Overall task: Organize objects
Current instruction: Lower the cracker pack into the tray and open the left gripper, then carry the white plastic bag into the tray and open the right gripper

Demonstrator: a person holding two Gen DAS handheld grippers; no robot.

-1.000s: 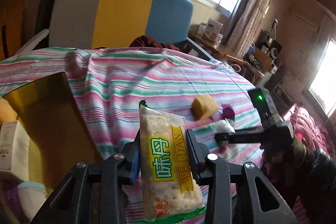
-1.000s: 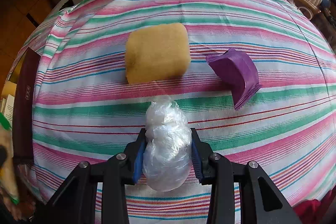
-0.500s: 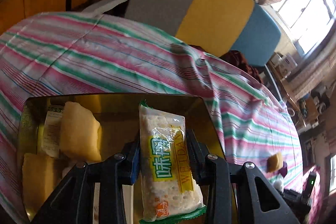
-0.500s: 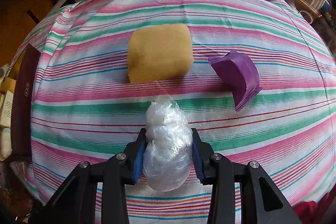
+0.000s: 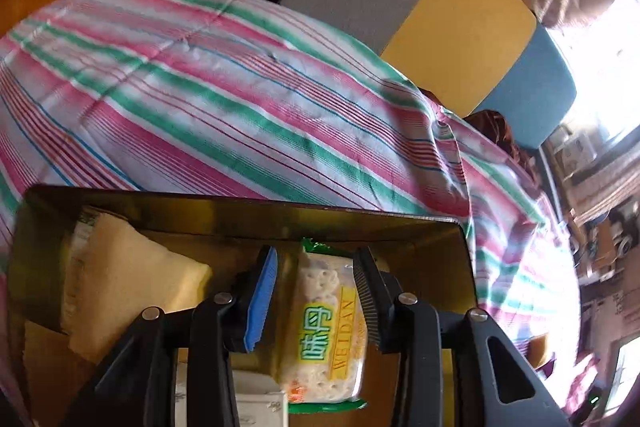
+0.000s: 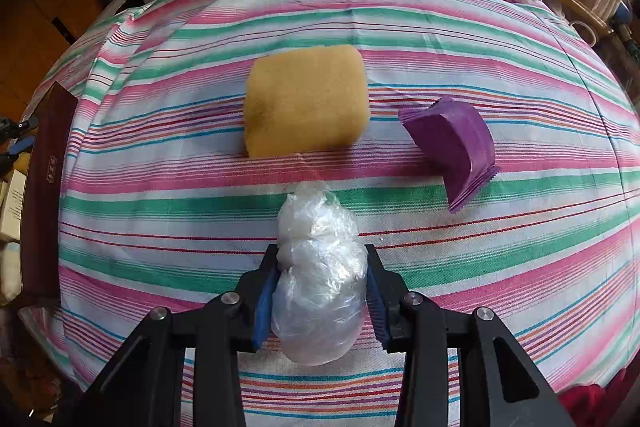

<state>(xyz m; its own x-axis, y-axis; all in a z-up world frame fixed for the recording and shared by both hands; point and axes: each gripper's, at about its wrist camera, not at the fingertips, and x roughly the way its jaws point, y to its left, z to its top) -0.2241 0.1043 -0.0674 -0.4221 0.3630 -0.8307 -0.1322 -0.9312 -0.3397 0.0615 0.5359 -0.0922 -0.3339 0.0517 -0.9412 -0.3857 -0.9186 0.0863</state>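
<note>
Left gripper (image 5: 316, 267), low centre of frame over the gold-lined box (image 5: 400, 223), jaws opening with a gap beside the cracker packet (image 5: 324, 327) between them; right gripper (image 6: 320, 267), low centre, clamped on the clear plastic bundle (image 6: 316, 279), sponge (image 6: 304, 99) and purple packet (image 6: 452, 147) above on the striped cloth (image 6: 480, 267).

Sponge (image 6: 306, 101) left of packet (image 6: 450, 147), bag (image 6: 316, 283) in front

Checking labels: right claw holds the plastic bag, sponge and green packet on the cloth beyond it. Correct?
Not quite. The packet is purple, not green, per the right wrist view. The rest holds: right claw holds the plastic bag, sponge on the cloth beyond it.
</note>
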